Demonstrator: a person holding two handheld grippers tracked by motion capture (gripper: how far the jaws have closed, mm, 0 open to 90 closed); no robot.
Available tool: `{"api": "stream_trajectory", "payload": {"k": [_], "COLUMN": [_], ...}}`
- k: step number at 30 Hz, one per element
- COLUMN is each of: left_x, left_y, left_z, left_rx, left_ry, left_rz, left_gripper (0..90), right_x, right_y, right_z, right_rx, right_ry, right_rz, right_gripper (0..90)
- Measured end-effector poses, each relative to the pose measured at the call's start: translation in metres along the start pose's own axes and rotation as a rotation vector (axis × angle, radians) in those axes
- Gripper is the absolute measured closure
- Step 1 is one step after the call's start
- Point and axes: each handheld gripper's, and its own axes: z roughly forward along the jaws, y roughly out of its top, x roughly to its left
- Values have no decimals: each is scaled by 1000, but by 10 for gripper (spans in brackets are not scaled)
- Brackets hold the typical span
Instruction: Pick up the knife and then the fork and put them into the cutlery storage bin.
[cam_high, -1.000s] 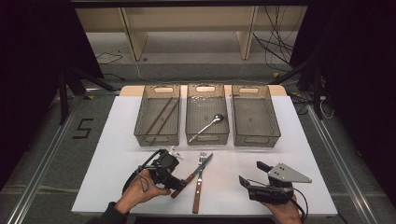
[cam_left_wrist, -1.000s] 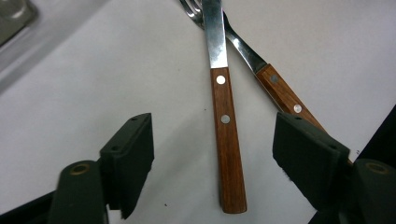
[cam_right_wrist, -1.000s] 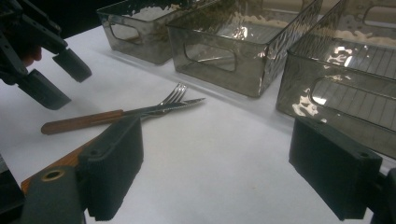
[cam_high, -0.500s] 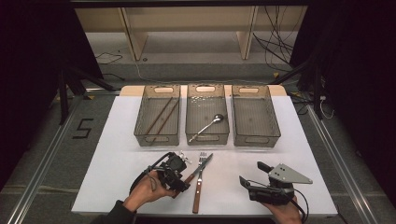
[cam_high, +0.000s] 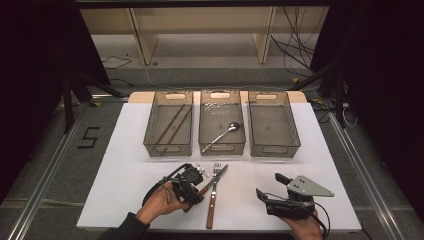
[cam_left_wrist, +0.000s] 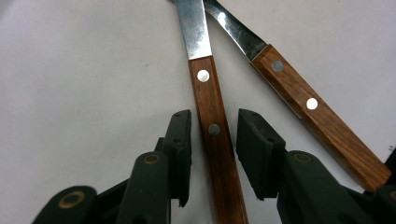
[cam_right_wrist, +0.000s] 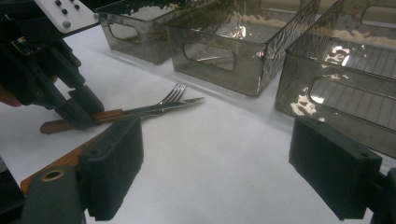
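Note:
A wooden-handled knife lies across a wooden-handled fork near the table's front edge. My left gripper is down at the knife's handle, open. In the left gripper view the handle runs between the two jaws with a small gap on each side, and the fork's handle lies to the right. My right gripper rests at the front right, open wide with nothing in it. The right gripper view has the left gripper, the knife and the fork.
Three smoky plastic bins stand in a row behind the cutlery. The left bin holds chopsticks, the middle one a spoon, and the right bin has nothing in it. Dark floor surrounds the white table top.
My left gripper has slid right toward the knife and now straddles its handle. The right gripper, knife and fork have stayed where they were.

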Motion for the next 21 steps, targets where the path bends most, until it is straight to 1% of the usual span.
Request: {"api": "stream_trajectory", "payload": {"k": [4, 8, 12, 14, 21], "left_x": [-1, -3, -2, -1, 0], "left_y": [1, 2, 2, 1, 1], "left_z": [0, 1, 1, 1, 0], "left_rx": [6, 14, 12, 7, -3], "left_ry": [10, 35, 32, 36, 27], "left_rz": [8, 28, 23, 24, 22], "left_gripper": [671, 698, 711, 743, 756], "right_x": [0, 0, 1, 1, 1], "right_y": [0, 0, 0, 0, 0], "right_z": [0, 0, 0, 0, 0], "right_rx": [2, 3, 1, 2, 1], "right_ry": [0, -1, -3, -3, -3], "right_rz": [0, 0, 2, 1, -1], "right_gripper": [184, 185, 186, 186, 188]}}
